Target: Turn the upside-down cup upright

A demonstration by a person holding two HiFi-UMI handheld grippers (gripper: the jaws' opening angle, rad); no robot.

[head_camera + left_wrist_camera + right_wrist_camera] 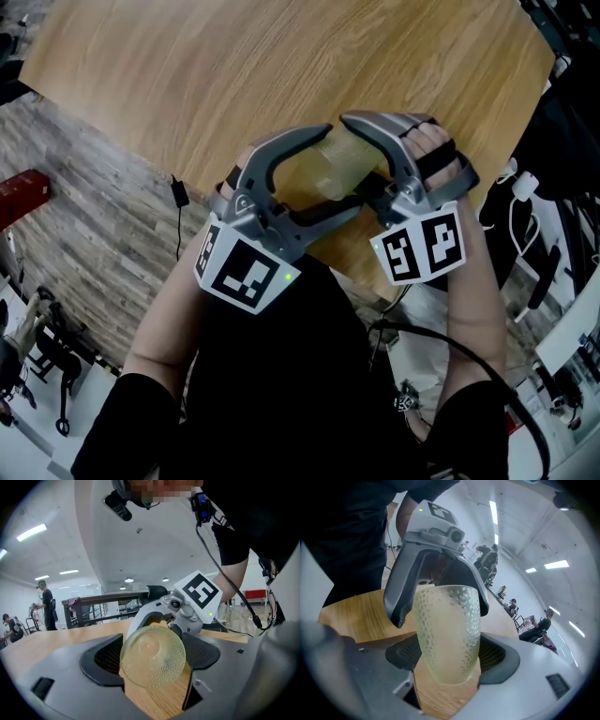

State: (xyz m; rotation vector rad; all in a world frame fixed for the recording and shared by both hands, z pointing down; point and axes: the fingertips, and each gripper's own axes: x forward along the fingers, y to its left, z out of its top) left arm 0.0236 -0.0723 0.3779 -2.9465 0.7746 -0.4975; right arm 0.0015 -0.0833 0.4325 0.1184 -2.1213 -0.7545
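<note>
Left gripper (153,662) fingers seem to pinch the closed end of the dimpled yellowish cup (339,167), while right gripper (450,660) fingers clamp its side. It lies sideways over the near edge of the tabletop (234,75).

Cup (342,167): translucent, pale yellow-green, dimpled wall. It is held roughly on its side above the near edge of the table (234,75). It is clamped across its wall by the right gripper (447,656) and gripped by the left gripper (152,656).
</note>
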